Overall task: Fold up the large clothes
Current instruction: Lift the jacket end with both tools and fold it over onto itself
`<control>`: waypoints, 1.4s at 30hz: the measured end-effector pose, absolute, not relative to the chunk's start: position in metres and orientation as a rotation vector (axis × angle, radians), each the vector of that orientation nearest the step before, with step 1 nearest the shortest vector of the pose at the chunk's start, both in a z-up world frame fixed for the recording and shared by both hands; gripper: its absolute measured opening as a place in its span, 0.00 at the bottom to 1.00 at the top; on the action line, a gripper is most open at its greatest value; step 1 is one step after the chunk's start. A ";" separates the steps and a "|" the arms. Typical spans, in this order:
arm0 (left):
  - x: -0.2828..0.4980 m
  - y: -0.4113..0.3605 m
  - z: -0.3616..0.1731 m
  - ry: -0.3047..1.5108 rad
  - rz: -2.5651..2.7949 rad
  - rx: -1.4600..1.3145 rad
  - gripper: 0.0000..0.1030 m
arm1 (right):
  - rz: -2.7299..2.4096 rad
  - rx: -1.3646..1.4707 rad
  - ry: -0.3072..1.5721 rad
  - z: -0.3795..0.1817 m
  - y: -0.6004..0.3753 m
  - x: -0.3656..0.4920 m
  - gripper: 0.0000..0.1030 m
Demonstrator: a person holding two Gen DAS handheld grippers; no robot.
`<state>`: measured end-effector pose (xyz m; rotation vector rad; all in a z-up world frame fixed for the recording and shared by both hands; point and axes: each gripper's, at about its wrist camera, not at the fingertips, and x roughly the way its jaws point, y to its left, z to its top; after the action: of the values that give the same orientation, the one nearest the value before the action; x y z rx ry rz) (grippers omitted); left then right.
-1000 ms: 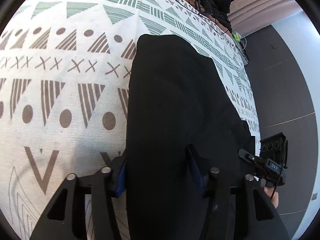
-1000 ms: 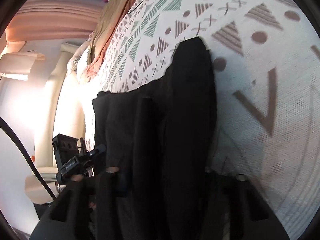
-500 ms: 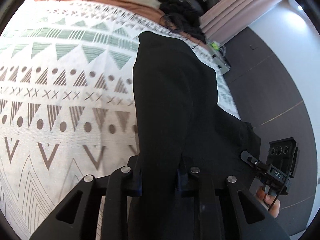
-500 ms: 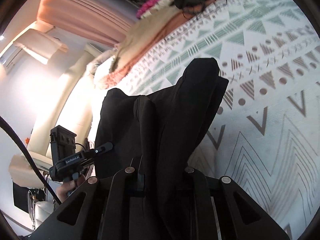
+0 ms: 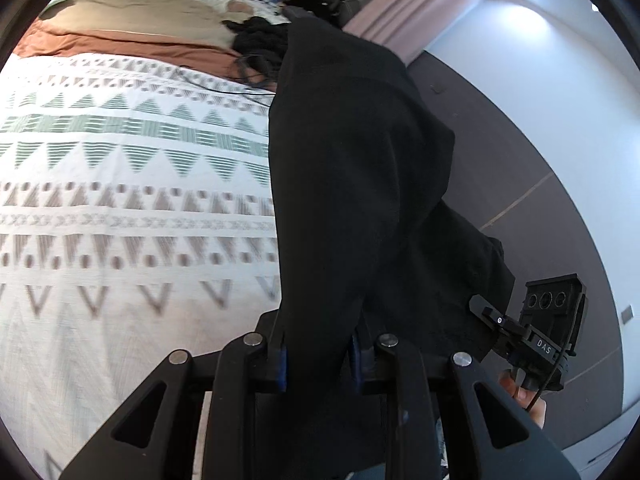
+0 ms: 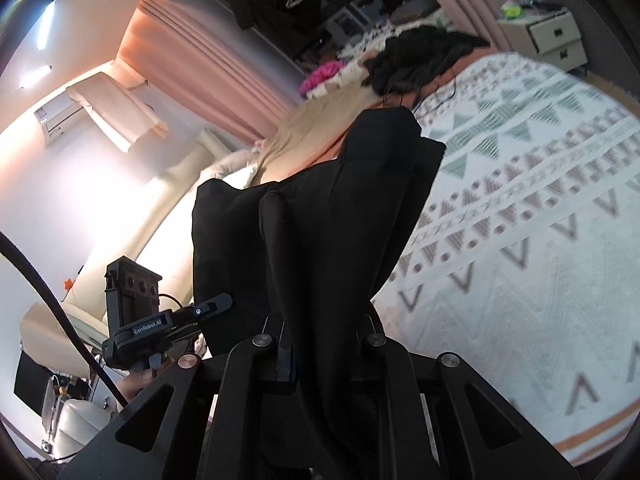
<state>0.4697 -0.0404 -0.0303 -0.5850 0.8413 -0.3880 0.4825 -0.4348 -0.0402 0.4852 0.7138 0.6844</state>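
Two wrist views show one black garment (image 5: 352,184) held up above a bed. Largest in both is the patterned bedspread (image 5: 120,208), white with rows of green and brown triangles, dots, crosses and chevrons. At its far end lie a tan blanket (image 5: 132,16), a rust-brown sheet (image 5: 120,42) and a heap of dark clothes (image 6: 424,52); beyond these hang pink curtains (image 6: 208,68). A cream nightstand (image 6: 548,38) stands past the bed's far corner in the right view.

The black garment hangs in folds in the air, clear of the bedspread so far as the blurred views allow, with its upper edge caught by both tools.

Left gripper (image 5: 318,354): jaws closed to a narrow gap and clamped on a fold of the garment, blue-edged pads (image 5: 282,364) pressing either side of the cloth. Right gripper (image 6: 320,356): jaws likewise drawn in and pinching a thick fold that fills the space between them.

Each view also catches the other gripper at the frame edge, beside the cloth; the one in the left view bears the letters "DAS", the one in the right view "GenRobot.AI".
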 end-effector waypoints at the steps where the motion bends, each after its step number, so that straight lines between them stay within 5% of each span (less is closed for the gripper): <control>1: 0.469 -0.048 -0.028 0.841 -0.400 -0.586 0.22 | 0.674 0.479 0.706 -0.036 -0.444 0.479 0.11; 24: 0.494 -0.312 -0.006 0.923 -0.669 -0.499 0.22 | 0.405 0.447 0.546 0.013 -0.636 0.370 0.11; 42: 0.565 -0.434 -0.036 1.061 -0.839 -0.499 0.22 | 0.236 0.394 0.568 0.024 -0.640 0.359 0.11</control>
<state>0.5652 -0.4340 -0.0355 -0.4987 1.0611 -0.8395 0.3590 -0.6398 0.0243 0.3938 0.5676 0.2355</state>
